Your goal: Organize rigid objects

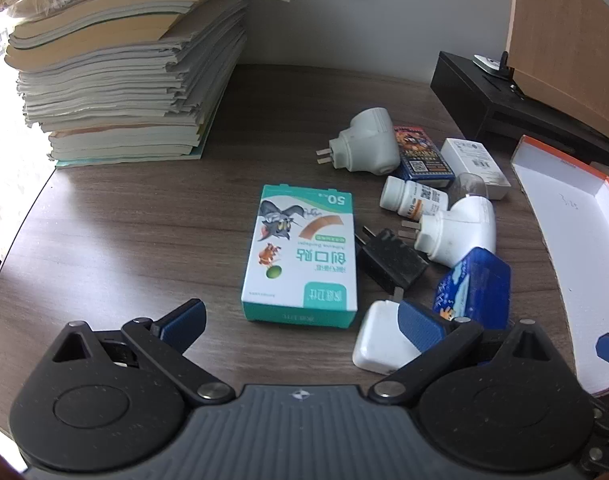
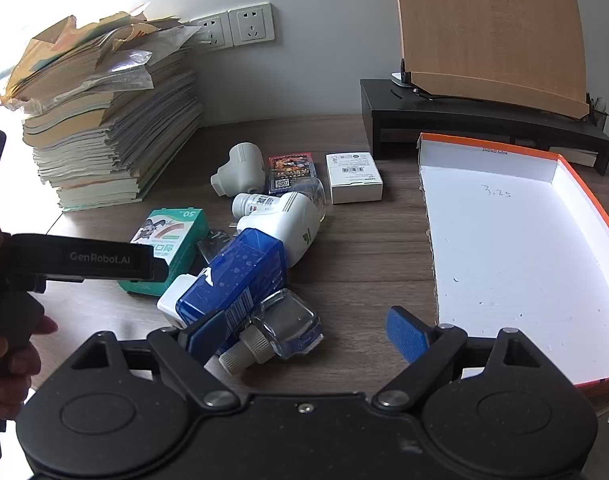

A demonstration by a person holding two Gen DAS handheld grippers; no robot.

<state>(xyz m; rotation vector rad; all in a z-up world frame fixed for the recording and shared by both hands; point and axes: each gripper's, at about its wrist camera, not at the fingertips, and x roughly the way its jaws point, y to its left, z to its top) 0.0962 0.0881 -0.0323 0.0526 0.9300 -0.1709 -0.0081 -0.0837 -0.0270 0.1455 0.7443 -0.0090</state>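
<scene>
A green plaster box (image 1: 302, 254) lies on the wooden desk (image 1: 136, 240), just ahead of my open left gripper (image 1: 300, 326). Beside it lie a black charger (image 1: 390, 260), a white adapter (image 1: 382, 344), a blue box (image 1: 474, 294), two white plug-in devices (image 1: 370, 142) (image 1: 460, 230), a pill bottle (image 1: 412, 200), a card box (image 1: 422, 154) and a white box (image 1: 474, 160). My right gripper (image 2: 308, 332) is open over a clear square bottle (image 2: 288, 324), next to the blue box (image 2: 232, 284). The open orange-rimmed white box (image 2: 516, 256) stands to the right.
A tall stack of books and papers (image 1: 120, 72) fills the back left of the desk. A black stand (image 2: 464, 120) with a wooden board (image 2: 488, 36) is at the back right. Wall sockets (image 2: 250, 26) are behind. The left hand-held gripper body (image 2: 80, 260) shows at the left.
</scene>
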